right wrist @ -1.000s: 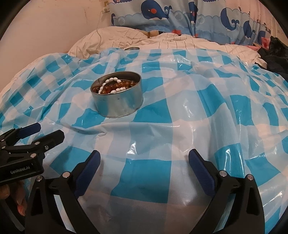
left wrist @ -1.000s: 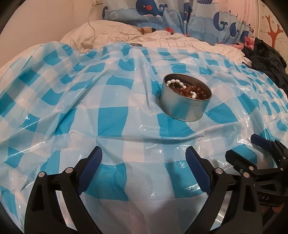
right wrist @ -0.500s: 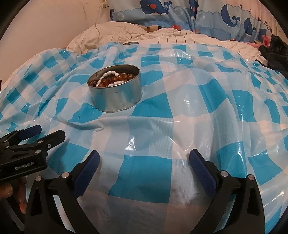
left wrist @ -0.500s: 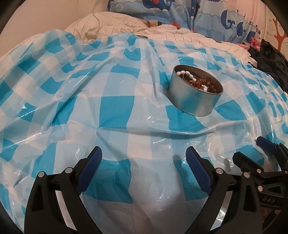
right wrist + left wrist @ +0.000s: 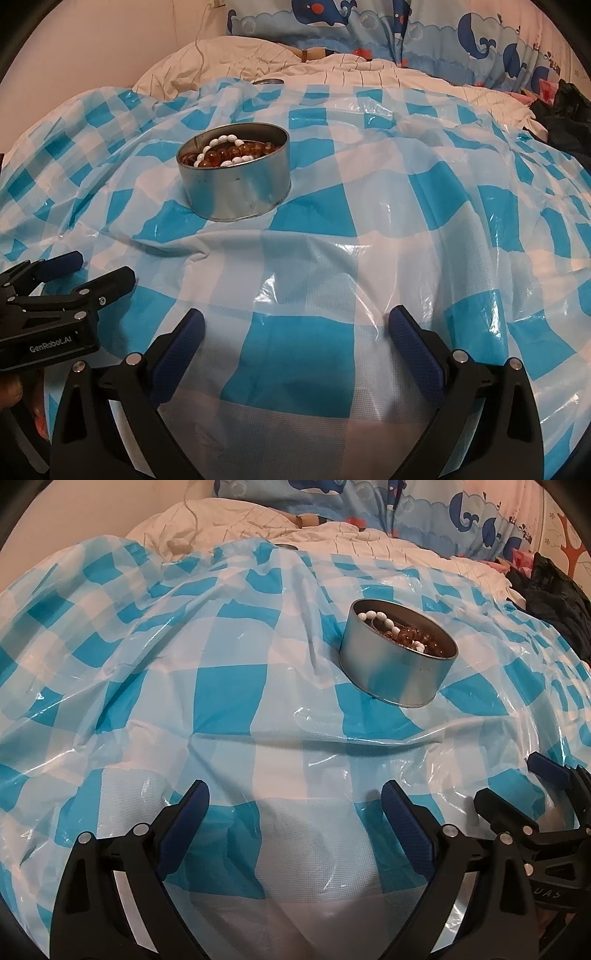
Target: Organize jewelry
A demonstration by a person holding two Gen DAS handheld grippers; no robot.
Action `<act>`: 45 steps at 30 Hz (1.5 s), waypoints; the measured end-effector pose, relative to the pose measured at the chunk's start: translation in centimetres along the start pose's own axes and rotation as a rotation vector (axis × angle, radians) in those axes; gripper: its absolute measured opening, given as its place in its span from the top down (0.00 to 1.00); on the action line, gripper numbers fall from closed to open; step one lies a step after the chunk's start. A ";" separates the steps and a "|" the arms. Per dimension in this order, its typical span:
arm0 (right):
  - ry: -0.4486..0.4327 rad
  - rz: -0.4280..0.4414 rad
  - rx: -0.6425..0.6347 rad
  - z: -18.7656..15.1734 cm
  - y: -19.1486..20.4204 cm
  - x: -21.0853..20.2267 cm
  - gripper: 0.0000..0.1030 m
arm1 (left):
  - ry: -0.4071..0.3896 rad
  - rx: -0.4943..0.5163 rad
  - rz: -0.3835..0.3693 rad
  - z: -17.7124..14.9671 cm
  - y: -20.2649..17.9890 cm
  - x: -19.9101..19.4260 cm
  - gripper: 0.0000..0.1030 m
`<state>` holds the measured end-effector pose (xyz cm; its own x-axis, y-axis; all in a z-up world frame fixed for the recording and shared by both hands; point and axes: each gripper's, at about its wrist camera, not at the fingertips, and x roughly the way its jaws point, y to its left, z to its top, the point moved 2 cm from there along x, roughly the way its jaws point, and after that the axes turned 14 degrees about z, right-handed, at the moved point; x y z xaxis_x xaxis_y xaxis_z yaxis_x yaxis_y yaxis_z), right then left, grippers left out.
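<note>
The left gripper (image 5: 293, 814) is held spread wide with nothing between its fingers, low over the checked plastic sheet (image 5: 229, 698); the right gripper (image 5: 295, 341) is likewise spread and empty. Each is seen at the edge of the other's view, side by side and near the sheet.

The round metal tin (image 5: 236, 184) is noted ahead of both, well apart from either, standing on the sheet over soft bedding. A string of white beads (image 5: 221, 142) and a string of amber-brown beads (image 5: 236, 153) are seen lying inside it, tangled together.

Risks judged from here:
- The tin is seated on a yielding, wrinkled surface and appears slightly tilted; it could be tipped or slid if its wall is nudged by a finger.
- The slick sheet could be dragged by a low pass, shifting the tin.
- One strand might be lifted with the other, since they overlap.
- Beads may slip from smooth pads.
</note>
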<state>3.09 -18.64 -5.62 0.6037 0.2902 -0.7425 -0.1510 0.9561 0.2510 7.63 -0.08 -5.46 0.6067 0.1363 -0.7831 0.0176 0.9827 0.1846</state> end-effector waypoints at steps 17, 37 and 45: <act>0.017 -0.026 -0.017 -0.2 0.4 0.2 0.07 | 0.014 0.000 -0.002 -0.1 -0.1 0.4 0.11; 0.017 -0.027 -0.018 -0.1 0.4 0.3 0.07 | 0.038 0.012 -0.014 -0.2 -0.3 1.2 0.07; 0.018 -0.028 -0.019 -0.2 0.4 0.3 0.07 | 0.033 0.017 -0.029 -0.4 -0.4 1.7 0.07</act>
<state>3.04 -18.16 -5.82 0.5940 0.2638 -0.7600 -0.1487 0.9644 0.2185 8.30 -0.18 -7.12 0.5794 0.1122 -0.8073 0.0480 0.9841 0.1712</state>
